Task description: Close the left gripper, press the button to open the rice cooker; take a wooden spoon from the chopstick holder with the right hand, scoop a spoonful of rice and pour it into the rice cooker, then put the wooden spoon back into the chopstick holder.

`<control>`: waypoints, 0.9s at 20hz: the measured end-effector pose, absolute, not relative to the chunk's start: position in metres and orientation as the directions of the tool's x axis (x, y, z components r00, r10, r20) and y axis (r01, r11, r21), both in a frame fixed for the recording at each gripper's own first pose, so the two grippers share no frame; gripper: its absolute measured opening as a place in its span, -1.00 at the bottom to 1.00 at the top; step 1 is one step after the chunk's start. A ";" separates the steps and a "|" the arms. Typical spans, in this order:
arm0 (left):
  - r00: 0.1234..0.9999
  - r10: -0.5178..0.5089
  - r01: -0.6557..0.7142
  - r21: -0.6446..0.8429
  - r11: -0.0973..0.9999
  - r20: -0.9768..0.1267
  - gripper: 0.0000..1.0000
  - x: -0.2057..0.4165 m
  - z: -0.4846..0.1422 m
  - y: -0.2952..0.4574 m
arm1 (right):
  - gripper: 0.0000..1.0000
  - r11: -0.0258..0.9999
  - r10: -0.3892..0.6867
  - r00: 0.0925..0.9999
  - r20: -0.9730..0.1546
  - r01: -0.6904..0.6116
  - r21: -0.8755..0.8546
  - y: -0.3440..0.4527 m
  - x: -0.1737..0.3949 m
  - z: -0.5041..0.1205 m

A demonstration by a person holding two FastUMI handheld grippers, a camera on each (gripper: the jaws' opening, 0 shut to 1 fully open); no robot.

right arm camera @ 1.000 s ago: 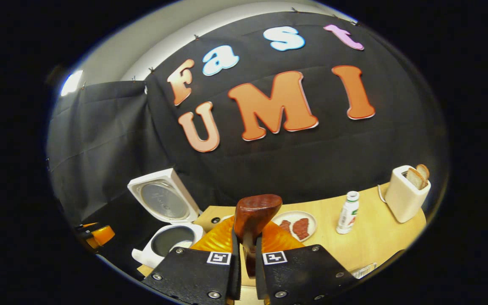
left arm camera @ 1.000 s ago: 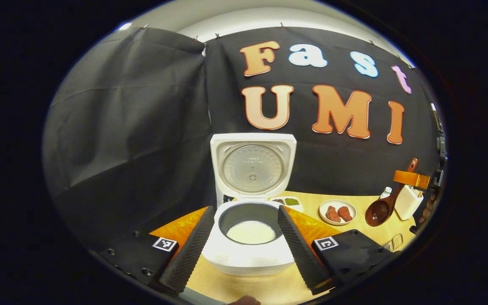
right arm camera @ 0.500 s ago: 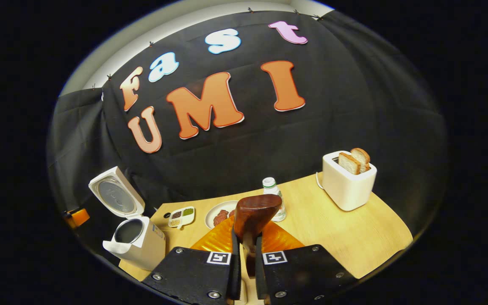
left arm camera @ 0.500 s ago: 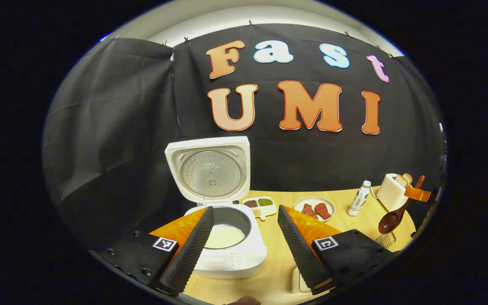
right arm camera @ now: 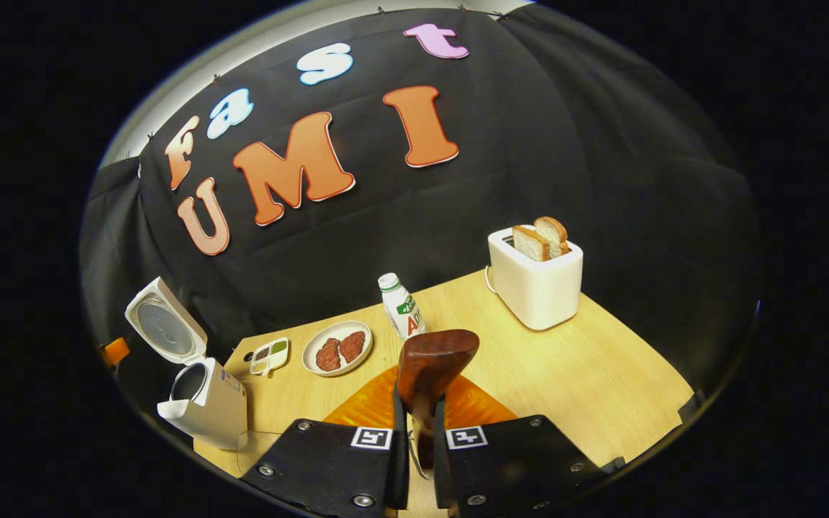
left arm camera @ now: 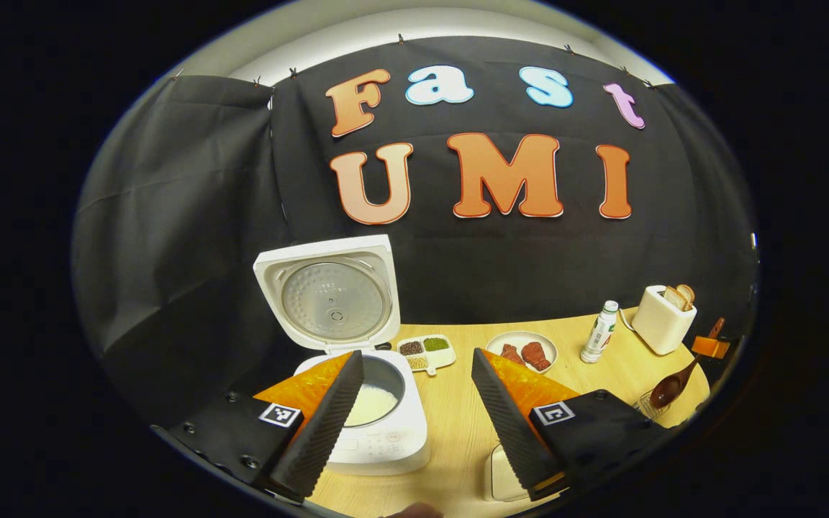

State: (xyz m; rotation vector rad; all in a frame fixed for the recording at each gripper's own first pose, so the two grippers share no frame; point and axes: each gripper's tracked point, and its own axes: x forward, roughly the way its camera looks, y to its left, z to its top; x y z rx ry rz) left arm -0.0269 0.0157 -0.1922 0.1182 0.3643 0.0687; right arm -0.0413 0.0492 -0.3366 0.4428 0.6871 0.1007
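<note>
The white rice cooker (left arm camera: 386, 439) stands open, lid (left arm camera: 328, 298) upright, with white rice (left arm camera: 371, 404) in its pot. My left gripper (left arm camera: 414, 424) is open and empty, hanging in front of the cooker, slightly to its right. My right gripper (right arm camera: 414, 439) is shut on the handle of the dark wooden spoon (right arm camera: 432, 360), whose bowl rises above its fingers. From the left gripper view the spoon (left arm camera: 668, 392) hangs bowl-down at the far right, just over a wire holder (left arm camera: 645, 409). The cooker (right arm camera: 202, 403) lies far left in the right gripper view.
On the wooden table (right arm camera: 587, 367) stand a white toaster (right arm camera: 537, 280) with bread, a small bottle (right arm camera: 401, 306), a plate of meat (right arm camera: 337, 349) and a divided seasoning dish (right arm camera: 269, 356). A white container (left arm camera: 499, 478) sits near the front edge behind my left gripper's finger.
The right gripper has carried the spoon right and down, away from the cooker, until it hangs over the wire holder. The left gripper has drawn back and to the right, staying open.
</note>
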 end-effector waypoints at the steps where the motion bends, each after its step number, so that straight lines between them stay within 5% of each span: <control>1: 0.933 0.089 -0.045 0.134 0.990 -0.349 0.99 -0.026 -0.191 0.015 | -0.73 0.901 0.234 0.764 -0.601 0.062 0.430 0.050 -0.043 -0.345; 15: 0.935 0.125 -0.063 0.190 0.980 -0.333 0.99 -0.029 -0.184 0.032 | -0.73 0.824 0.300 0.758 -0.579 0.099 0.557 0.053 -0.049 -0.403; 18: 0.940 0.141 -0.082 0.193 0.978 -0.312 0.99 -0.022 -0.173 0.043 | -0.60 0.846 0.299 0.739 -0.604 0.087 0.526 0.053 -0.056 -0.417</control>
